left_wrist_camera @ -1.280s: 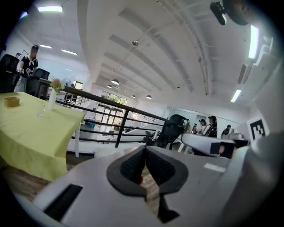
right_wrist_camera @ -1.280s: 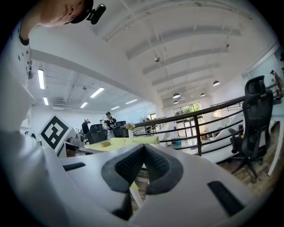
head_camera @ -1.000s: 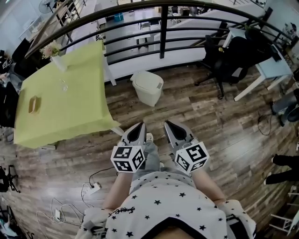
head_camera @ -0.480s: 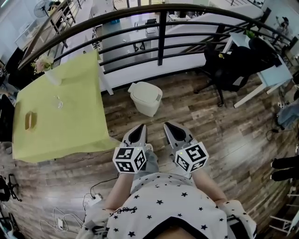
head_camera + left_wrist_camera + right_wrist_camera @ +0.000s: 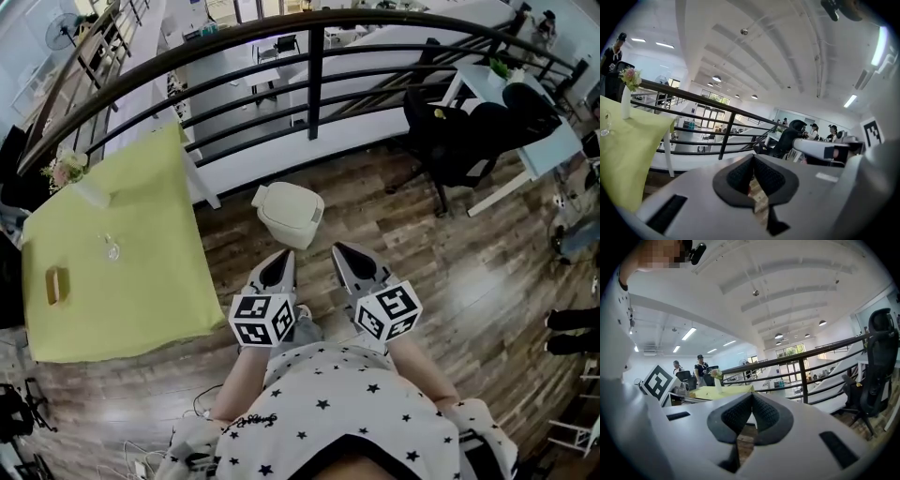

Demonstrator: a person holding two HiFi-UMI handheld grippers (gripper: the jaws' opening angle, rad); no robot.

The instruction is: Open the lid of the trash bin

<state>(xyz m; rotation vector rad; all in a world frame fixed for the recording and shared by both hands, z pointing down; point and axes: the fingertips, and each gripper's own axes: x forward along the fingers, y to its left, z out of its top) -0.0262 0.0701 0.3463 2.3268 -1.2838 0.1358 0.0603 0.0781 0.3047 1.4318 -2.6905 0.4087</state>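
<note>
1. Two grippers are in my hands, held side by side low in front of my star-print shirt [image 5: 337, 412]. The left gripper [image 5: 281, 255] and right gripper [image 5: 342, 253] are near each other but not touching.
2. In the left gripper view, my left gripper [image 5: 753, 157] has its jaws together. The dark pads [image 5: 738, 176] meet at their tips with nothing between them, and only a slit of wood floor shows below.
3. In the right gripper view, my right gripper [image 5: 752, 394] is the same: the pads [image 5: 766, 413] are pressed tip to tip and hold nothing.
4. The trash bin [image 5: 289, 217] is white and stands on the wood floor [image 5: 469, 272] straight ahead of both grippers, just beyond their tips in the head view. Neither gripper touches it.
5. Its lid [image 5: 291, 200] lies flat and closed on top.
6. The bin sits just in front of the black railing [image 5: 314, 70] and beside the near corner of a table with a yellow-green cloth [image 5: 141, 291] on my left.
7. On that table are a white vase [image 5: 94, 193] with flowers at the far edge, a clear glass [image 5: 111, 248] and a small tan object [image 5: 56, 284].
8. A black office chair [image 5: 450, 141] stands to the right, well apart from the bin.
9. Both gripper cameras tilt upward, taking in the ceiling, the railing and people in the distance. I cannot pick out the bin in either of those views.
</note>
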